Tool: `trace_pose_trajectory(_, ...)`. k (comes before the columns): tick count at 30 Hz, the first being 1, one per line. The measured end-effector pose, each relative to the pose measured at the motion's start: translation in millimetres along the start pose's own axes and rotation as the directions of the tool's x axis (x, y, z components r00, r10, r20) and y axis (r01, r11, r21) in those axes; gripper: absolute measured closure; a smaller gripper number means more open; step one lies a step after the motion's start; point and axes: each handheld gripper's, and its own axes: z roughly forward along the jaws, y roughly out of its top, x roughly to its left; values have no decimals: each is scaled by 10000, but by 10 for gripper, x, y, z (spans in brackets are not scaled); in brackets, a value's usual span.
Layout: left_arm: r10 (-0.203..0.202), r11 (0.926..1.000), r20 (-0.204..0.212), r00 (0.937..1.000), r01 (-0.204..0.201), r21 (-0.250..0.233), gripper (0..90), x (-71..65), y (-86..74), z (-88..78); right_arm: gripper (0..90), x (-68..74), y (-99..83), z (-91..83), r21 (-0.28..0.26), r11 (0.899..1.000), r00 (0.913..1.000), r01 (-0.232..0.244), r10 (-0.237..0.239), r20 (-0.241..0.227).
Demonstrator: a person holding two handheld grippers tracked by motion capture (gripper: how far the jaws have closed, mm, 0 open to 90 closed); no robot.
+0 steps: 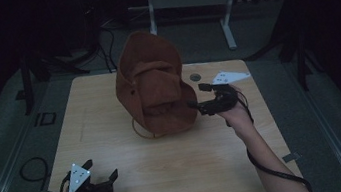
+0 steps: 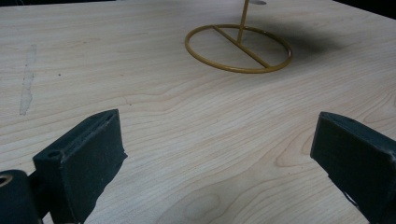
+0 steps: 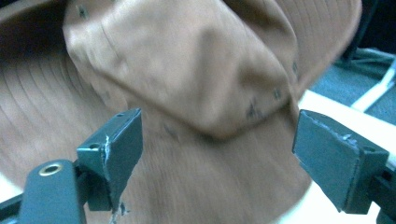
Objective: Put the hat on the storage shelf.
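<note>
The brown hat sits propped on a gold wire stand near the middle of the worktop, crown facing me, and I cannot tell whether anything lies inside it. My right hand-held gripper hangs just beside its brim with its 2 jaws spread apart, nothing between them. My left hand-held gripper rests near the worktop's front edge, well apart from the hat, jaws also wide.

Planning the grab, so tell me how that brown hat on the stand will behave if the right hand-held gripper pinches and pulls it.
The brown hat looks like soft cloth: its brim folds and droops, so it will probably flop and bunch. It likely weighs little for its size. It hangs on a thin gold wire stand, so a sideways tug from the open right hand-held gripper might tip or drag that stand.
</note>
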Motion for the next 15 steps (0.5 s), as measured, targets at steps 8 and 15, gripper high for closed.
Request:
trace_pose_trajectory(8,9,10000,-94,10000,-8,63,31,-1,-7,14,165,-148,-539,-187,373,9983,9987,-438,428,272)
trace_pose_trajectory(15,-42,10000,-107,9999,43,55,31,7,-11,22,182,-205,-915,-263,728,9933,9957,-899,879,299)
